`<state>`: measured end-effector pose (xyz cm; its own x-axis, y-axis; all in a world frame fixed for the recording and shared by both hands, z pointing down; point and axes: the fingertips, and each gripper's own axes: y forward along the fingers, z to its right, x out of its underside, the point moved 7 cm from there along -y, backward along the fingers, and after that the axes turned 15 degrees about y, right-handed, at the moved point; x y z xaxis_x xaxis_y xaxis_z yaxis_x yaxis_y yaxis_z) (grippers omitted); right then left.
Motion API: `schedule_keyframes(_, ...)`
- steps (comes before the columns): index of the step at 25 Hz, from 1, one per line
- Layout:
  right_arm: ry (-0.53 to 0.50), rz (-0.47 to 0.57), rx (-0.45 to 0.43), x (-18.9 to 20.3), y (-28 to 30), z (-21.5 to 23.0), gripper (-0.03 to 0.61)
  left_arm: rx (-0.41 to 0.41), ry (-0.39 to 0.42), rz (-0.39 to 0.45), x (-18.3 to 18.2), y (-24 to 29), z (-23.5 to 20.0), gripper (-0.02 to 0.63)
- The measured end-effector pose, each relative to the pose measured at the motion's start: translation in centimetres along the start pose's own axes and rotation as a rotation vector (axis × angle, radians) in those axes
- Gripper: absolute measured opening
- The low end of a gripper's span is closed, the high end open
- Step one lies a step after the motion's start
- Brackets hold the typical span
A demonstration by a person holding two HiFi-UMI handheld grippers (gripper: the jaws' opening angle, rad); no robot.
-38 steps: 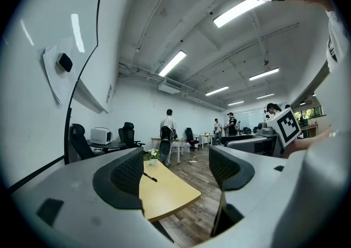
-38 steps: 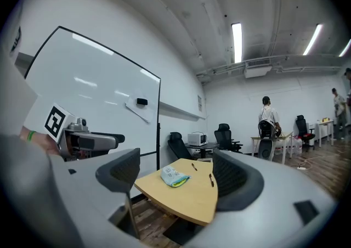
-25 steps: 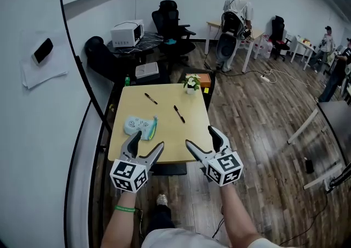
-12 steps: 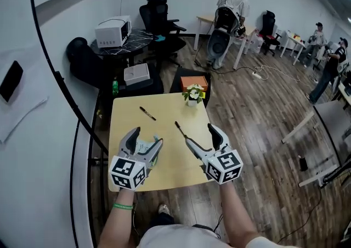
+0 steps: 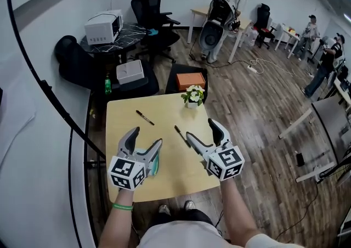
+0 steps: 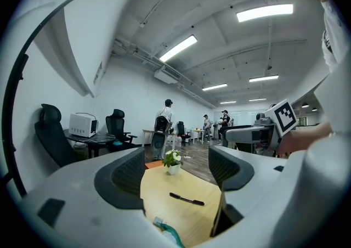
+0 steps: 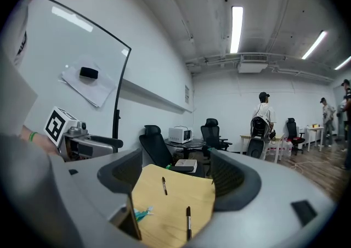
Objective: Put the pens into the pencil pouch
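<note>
The left tongs [image 5: 146,137] hover over the near-left part of the square yellow wooden table [image 5: 125,111]. Their jaws are wide apart w/ nothing between them. Under these tongs lies the pale pencil pouch with a teal edge [image 5: 155,163]. It is mostly hidden in the head view, and in the left gripper view only its teal corner shows low between the jaws.

The right tongs [image 5: 200,129] hang over the near-right part of the table, jaws also wide apart and empty.

2 pens lie flat on the table, both outside the pouch. The far black pen [image 5: 145,117] is on the left half, well apart from both tongs. The near black pen [image 5: 181,135] lies approx. in the middle, between the 2 tongs and just beside the inner jaw tip of the right tongs. In the right gripper view both pens show between the jaws, lying on the table beyond them.

A small white pot with white flowers [image 5: 193,96] stands at the far edge of the table.
</note>
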<state>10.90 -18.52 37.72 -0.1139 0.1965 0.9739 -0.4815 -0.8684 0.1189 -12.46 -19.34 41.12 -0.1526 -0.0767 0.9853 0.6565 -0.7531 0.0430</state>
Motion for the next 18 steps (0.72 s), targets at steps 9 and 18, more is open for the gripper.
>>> schedule_keyframes(9, 0.004, -0.032, -0.063, 1.4, 1.9, 1.6, 0.353, -0.071, -0.019, -0.026, 1.0, 0.6, 0.1, 0.342)
schedule_keyframes(18, 0.015, -0.021, -0.123, 0.7, 1.8, 3.0, 0.347, -0.141, 0.003, -0.051, 0.3, 1.1, 1.4, 0.342)
